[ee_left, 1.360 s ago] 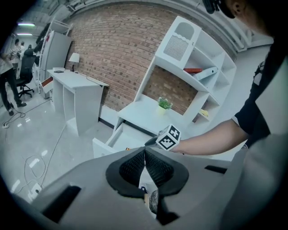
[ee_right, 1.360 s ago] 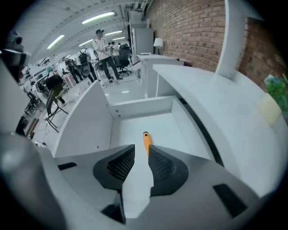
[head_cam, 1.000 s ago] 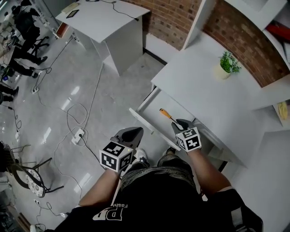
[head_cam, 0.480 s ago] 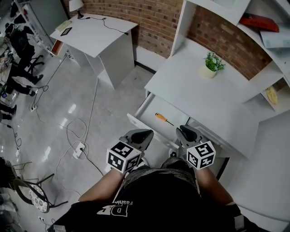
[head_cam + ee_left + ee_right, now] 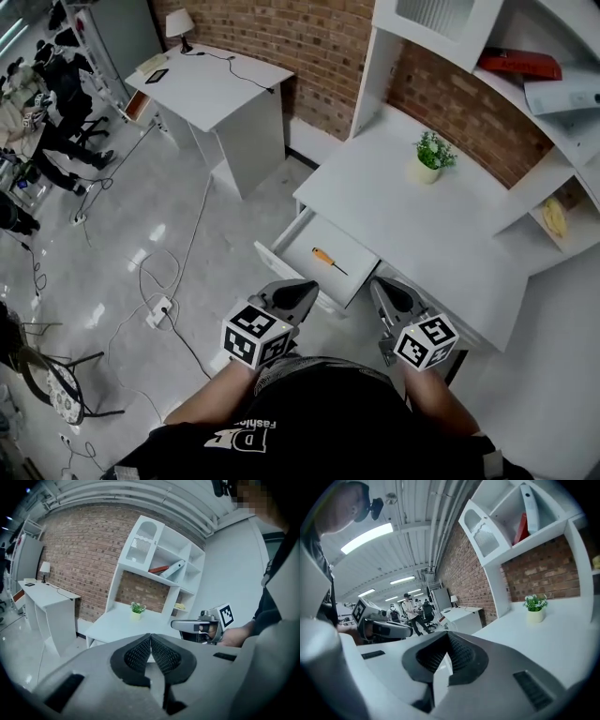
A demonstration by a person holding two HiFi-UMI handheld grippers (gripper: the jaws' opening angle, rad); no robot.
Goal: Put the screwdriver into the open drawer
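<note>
The tip of the screwdriver [image 5: 326, 259] is too small to be made out. The yellow thing [image 5: 555, 217] on the shelf [image 5: 574, 246] cannot be identified. The chair [image 5: 58, 386] is cut by the left edge.

You have bright, even light from ceiling strip lights [image 5: 368, 537]; glare spots the floor [image 5: 155, 232]; both gripper views bend and darken at the edges.
</note>
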